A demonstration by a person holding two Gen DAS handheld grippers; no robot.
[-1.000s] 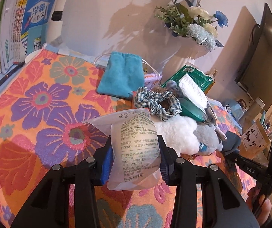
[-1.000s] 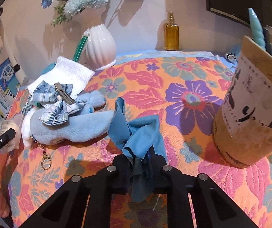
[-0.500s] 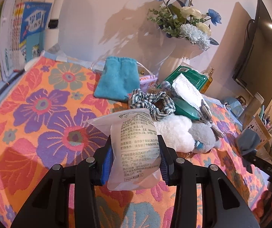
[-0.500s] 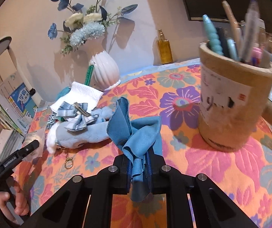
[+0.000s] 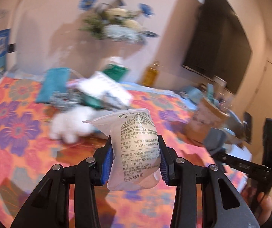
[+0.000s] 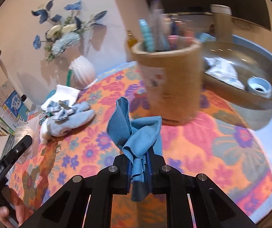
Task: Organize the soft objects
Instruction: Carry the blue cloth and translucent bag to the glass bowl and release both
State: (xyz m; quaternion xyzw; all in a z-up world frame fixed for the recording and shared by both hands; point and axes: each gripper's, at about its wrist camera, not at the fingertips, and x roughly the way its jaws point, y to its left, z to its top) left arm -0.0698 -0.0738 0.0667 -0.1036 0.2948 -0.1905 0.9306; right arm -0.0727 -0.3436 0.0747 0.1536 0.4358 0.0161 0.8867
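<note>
Left of the pen cup point(image 6: 167, 79): left gripper point(image 5: 135, 158) clamps a plastic packet point(image 5: 136, 148). Before it: right gripper point(image 6: 138, 168) pinches a blue cloth point(image 6: 136, 133). Both now lifted off the worktop point(image 6: 202, 142) (presumably bound for the bowl point(image 6: 249, 96) right).

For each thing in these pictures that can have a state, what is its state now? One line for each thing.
Left gripper: shut on the plastic packet.
Plastic packet: held upright, off the cloth.
Right gripper: shut on the blue cloth.
Blue cloth: bunched, held up.
Plush toy: lying on the tablecloth.
Checked bow: resting on the plush toy.
Pen cup: upright, with pens inside.
Metal bowl: holds a packet and a small round thing.
Vase: upright, with flowers.
</note>
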